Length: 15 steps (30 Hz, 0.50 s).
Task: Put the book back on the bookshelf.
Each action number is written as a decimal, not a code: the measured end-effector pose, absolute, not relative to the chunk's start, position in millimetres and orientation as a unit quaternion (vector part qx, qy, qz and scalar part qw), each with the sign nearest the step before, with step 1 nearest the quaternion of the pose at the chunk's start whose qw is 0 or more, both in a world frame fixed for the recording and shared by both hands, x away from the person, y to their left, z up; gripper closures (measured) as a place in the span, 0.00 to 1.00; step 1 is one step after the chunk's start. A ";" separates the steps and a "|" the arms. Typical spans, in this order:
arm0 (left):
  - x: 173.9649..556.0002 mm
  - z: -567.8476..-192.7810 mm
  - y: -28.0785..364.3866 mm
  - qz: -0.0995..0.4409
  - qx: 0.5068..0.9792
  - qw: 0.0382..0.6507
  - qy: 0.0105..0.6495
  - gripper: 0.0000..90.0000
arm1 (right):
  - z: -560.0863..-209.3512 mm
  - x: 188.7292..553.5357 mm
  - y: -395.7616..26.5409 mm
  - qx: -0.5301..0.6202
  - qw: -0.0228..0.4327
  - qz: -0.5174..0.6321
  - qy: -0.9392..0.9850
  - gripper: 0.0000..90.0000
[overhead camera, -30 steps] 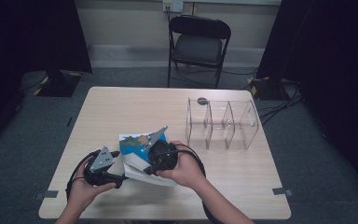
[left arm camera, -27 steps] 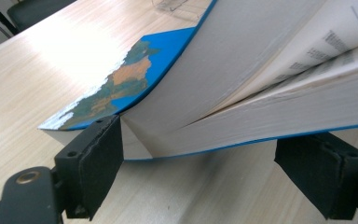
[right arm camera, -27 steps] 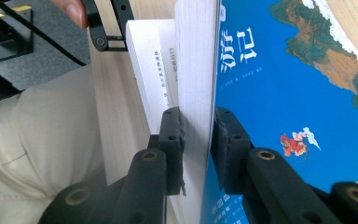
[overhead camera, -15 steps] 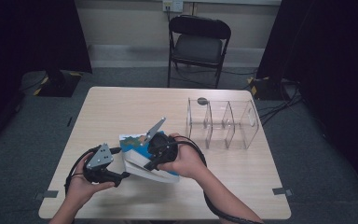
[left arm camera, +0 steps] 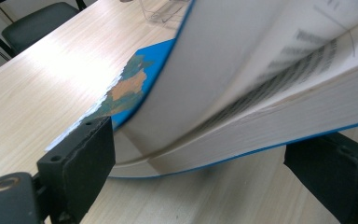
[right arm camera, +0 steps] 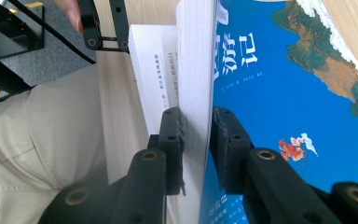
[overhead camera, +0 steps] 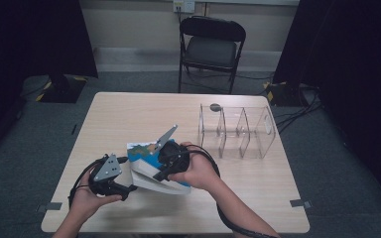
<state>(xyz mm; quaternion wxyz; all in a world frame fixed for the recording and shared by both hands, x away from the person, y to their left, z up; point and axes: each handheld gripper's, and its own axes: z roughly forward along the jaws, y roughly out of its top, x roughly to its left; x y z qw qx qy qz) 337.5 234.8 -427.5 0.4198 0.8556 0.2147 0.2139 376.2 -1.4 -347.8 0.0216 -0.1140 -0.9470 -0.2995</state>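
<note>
Pale wood surface in a dark room; black folding chair behind it at top centre of the high view, grey floor all round. Clear three-bay rack stands right of centre on the surface, a small dark disc at its upper left corner.

Book, blue cover with a map-like picture, lies lower centre in the high view, near the front edge, partly open. A thick block of pages with the cover is lifted off the lower pages.

Right claw, seen close in the right gripper view: jaws narrow, pads pressed on the raised page block, blue cover with white characters to the right of it, loose lower pages to the left. In the high view the right claw sits over the book's middle, right hand wrapped round its body, grey plate tilted up toward the frame centre.

Left claw, left gripper view: jaws wide, one at lower left, one at lower right; they have just been opening. The book's edge lies between them, touching neither pad, pages bowed upward at upper right, print blurred. In the high view the left claw is at the book's lower left corner, left hand below it near the front edge.
</note>
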 end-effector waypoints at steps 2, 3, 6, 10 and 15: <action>337.4 -427.1 233.4 0.217 0.856 0.418 0.213 0.09 | -349.3 375.4 -0.5 -0.110 0.020 -0.296 -0.949 0.83; 337.4 -426.3 233.5 0.220 0.858 0.414 0.208 0.09 | -349.7 375.3 -0.6 -0.110 0.021 -0.295 -0.949 0.83; 338.1 -425.9 232.8 0.229 0.855 0.422 0.194 0.09 | -349.7 374.8 -1.0 -0.110 0.020 -0.296 -0.949 0.83; 342.0 -422.2 228.8 0.222 0.863 0.426 0.154 0.15 | -347.7 376.0 -1.7 -0.106 0.022 -0.297 -0.949 0.83; 341.0 -421.0 223.7 0.213 0.883 0.407 0.098 0.32 | -349.0 376.3 -2.3 -0.099 0.024 -0.300 -0.948 0.84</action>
